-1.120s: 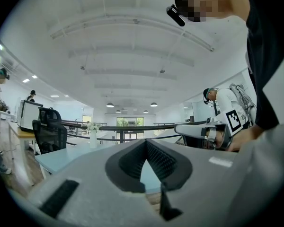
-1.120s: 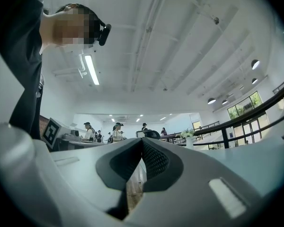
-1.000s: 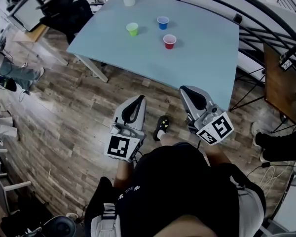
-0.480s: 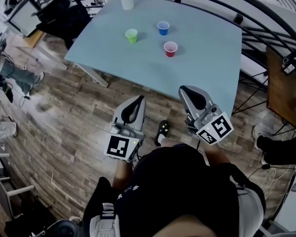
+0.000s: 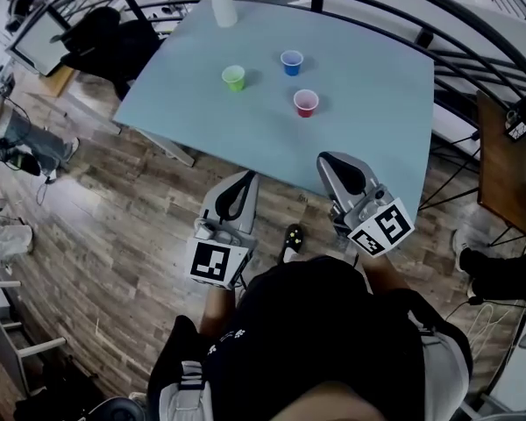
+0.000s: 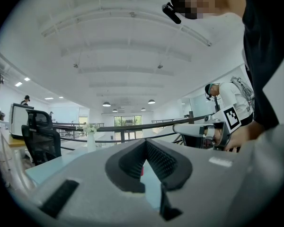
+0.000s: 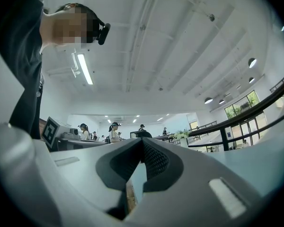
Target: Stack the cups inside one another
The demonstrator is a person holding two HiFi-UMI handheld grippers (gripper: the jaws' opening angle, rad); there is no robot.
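Green cup (image 5: 234, 77), blue cup (image 5: 291, 62) and red cup (image 5: 306, 103) stand apart on the far worktop (image 5: 368, 103). The left tongs (image 5: 245, 181) and right tongs (image 5: 331, 161), closed and empty, aim there, likely before reaching.

No legible text; only square coded markers (image 5: 212, 261) on left gripper (image 5: 248, 176) and right gripper (image 5: 326, 159).

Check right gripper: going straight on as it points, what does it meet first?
Likely the table's near edge, if the right gripper is low enough; its height is unclear. Should it clear the top, the red cup lies roughly in line beyond.
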